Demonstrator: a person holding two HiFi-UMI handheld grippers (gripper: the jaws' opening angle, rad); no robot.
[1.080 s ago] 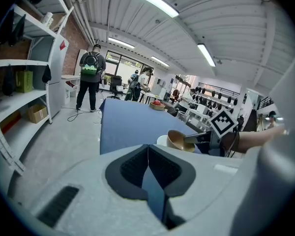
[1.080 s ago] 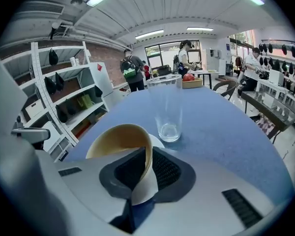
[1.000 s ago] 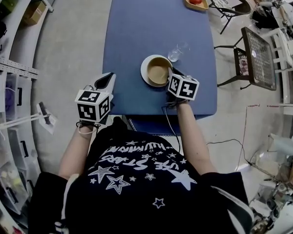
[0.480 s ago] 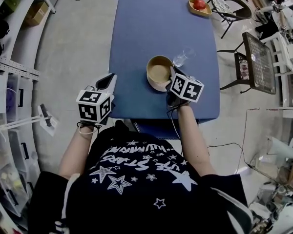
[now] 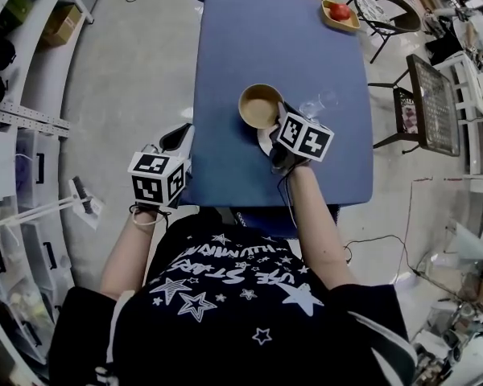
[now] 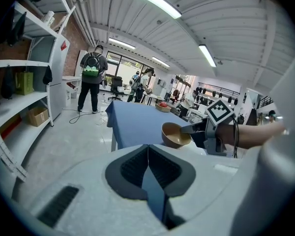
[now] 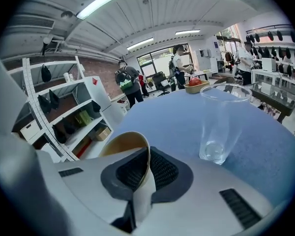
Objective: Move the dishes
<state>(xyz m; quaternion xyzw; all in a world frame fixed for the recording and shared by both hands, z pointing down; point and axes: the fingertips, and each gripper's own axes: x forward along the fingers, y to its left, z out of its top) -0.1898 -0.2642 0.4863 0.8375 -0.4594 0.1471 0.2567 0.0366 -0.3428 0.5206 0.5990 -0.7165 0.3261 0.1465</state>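
A tan bowl (image 5: 260, 105) hangs above the blue table (image 5: 249, 39), and my right gripper (image 5: 277, 124) is shut on its near rim. In the right gripper view the bowl's rim (image 7: 137, 154) runs between the jaws. A white plate (image 5: 265, 141) lies on the table just under that gripper, mostly hidden. To the bowl's right stands a clear glass (image 5: 318, 103), also seen as the glass (image 7: 223, 122) close ahead. My left gripper (image 5: 177, 135) is off the table's left edge, shut with nothing in it. From the left gripper view the bowl (image 6: 174, 134) shows at the right.
A yellow dish with a red fruit (image 5: 340, 13) sits at the table's far right corner. A black chair (image 5: 431, 95) stands right of the table. Shelving (image 5: 16, 119) lines the left side. People stand in the background (image 6: 92, 80).
My right gripper has lifted the bowl off the white plate and carried it a little away from me and to the left. The plate is now uncovered. The left gripper stayed put.
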